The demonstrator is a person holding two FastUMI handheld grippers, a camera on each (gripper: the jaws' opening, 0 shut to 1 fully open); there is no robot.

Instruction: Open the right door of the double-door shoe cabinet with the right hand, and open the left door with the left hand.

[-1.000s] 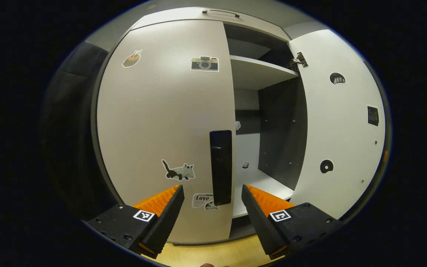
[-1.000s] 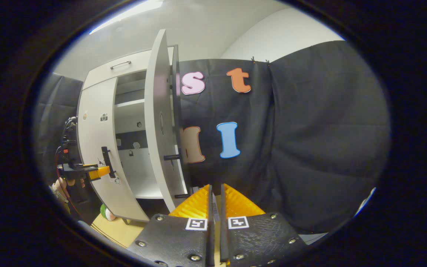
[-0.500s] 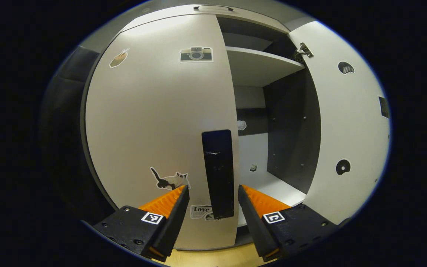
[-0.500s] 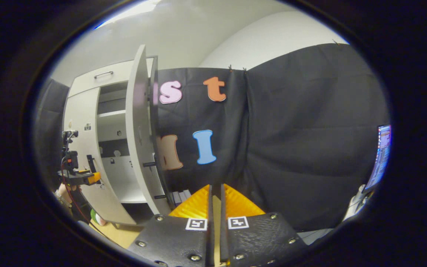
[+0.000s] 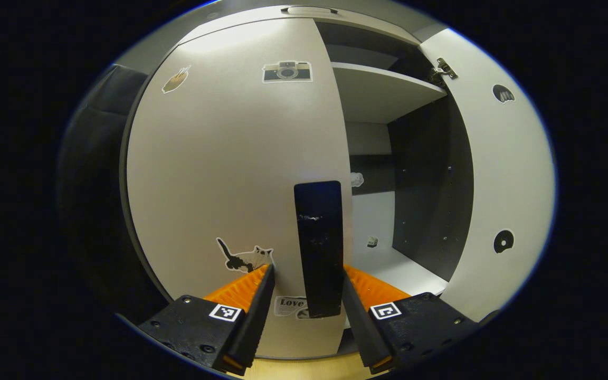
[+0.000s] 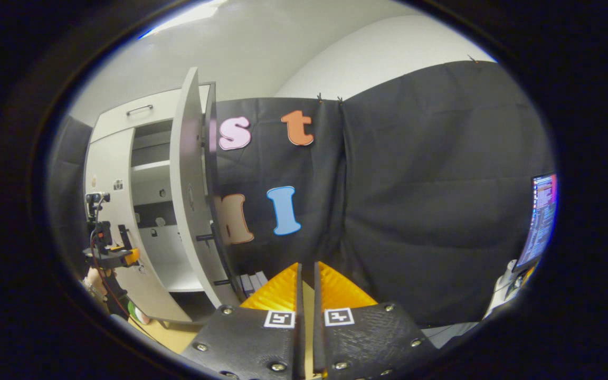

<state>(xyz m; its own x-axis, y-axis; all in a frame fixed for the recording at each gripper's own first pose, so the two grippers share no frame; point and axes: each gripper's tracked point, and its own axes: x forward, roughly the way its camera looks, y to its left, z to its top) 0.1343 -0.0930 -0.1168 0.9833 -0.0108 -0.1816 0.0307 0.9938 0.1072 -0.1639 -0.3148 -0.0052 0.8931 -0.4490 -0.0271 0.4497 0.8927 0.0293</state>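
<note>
The white left door of the shoe cabinet is closed and carries several stickers. Its black vertical handle stands between the fingers of my left gripper, which is open; the right fingertip sits at the handle's edge and the left one keeps a gap. The right door is swung wide, baring a shelf and the dark inside. My right gripper is shut on nothing, away from the cabinet. From there the right door shows edge-on, with the left gripper at the left door.
A drawer with a bar handle tops the cabinet. Light wooden floor lies below the doors. A lit monitor stands at the far right. Black cloth hangs behind the open right door. A hand holds the left gripper.
My left gripper has moved in on the left door's handle and its fingers have narrowed around it. My right gripper has swung rightward, away from the open right door.
</note>
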